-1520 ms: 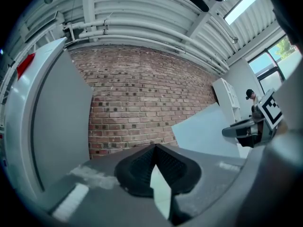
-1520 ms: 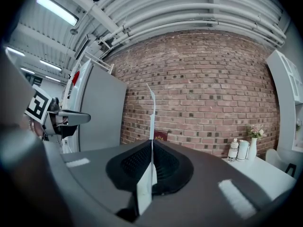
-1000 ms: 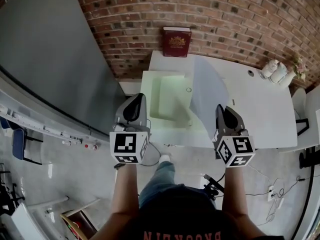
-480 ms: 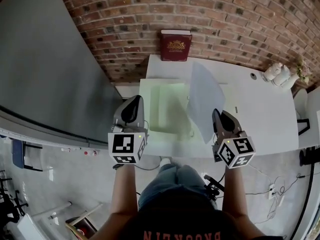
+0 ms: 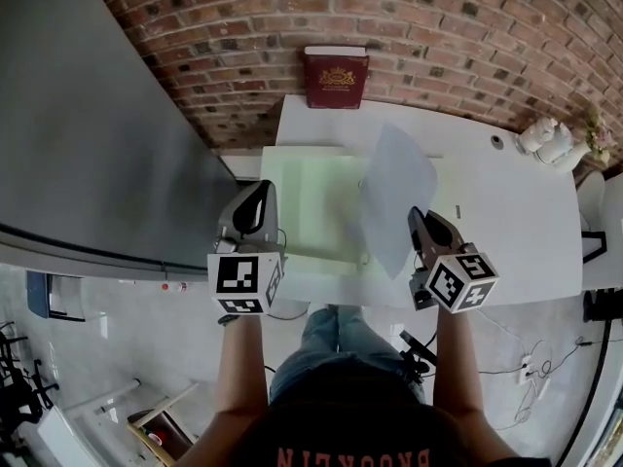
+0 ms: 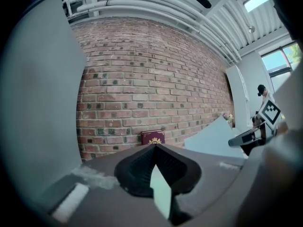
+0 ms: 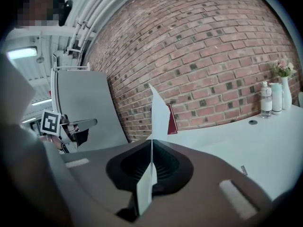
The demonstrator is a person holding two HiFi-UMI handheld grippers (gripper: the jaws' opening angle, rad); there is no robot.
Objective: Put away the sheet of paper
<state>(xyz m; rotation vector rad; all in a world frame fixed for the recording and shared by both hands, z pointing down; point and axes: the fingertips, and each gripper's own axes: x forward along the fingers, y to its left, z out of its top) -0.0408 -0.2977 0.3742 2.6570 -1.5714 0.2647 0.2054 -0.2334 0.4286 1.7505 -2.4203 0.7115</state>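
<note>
1. Right gripper is clamped shut on the lower edge of the sheet of paper. The sheet is tilted up off the white table, centre-right of the head view.
2. Left gripper is closed on the left edge of the pale green folder.
3. The folder lies at frame centre on the table, and the sheet overlaps its right side.
4. Red book stands against the brick wall, top centre.
</note>
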